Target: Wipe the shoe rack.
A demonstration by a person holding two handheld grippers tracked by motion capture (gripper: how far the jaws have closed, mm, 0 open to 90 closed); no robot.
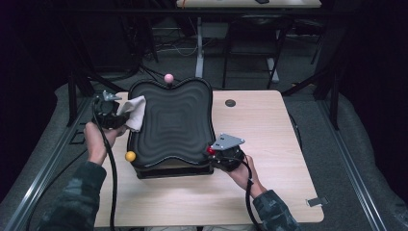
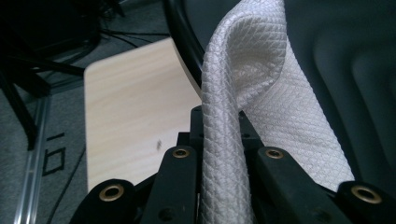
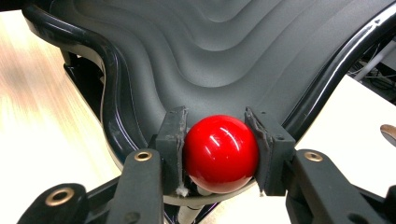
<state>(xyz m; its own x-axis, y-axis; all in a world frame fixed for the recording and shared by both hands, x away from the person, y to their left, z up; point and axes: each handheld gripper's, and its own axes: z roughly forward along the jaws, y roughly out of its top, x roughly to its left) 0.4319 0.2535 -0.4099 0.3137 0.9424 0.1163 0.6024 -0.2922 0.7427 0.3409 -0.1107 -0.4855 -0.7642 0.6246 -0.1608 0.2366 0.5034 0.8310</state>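
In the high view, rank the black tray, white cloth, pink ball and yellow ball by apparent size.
1. black tray
2. white cloth
3. yellow ball and pink ball: they look alike; the pink one sits farther from the camera, so no ranking.

A pale wood surface (image 1: pixel 269 125) fills the middle of the frame. A black tray with wavy, stepped ridges (image 1: pixel 171 122) stands on its left half. A small dark round disc (image 1: pixel 230 103) lies right of the tray, toward the far edge.
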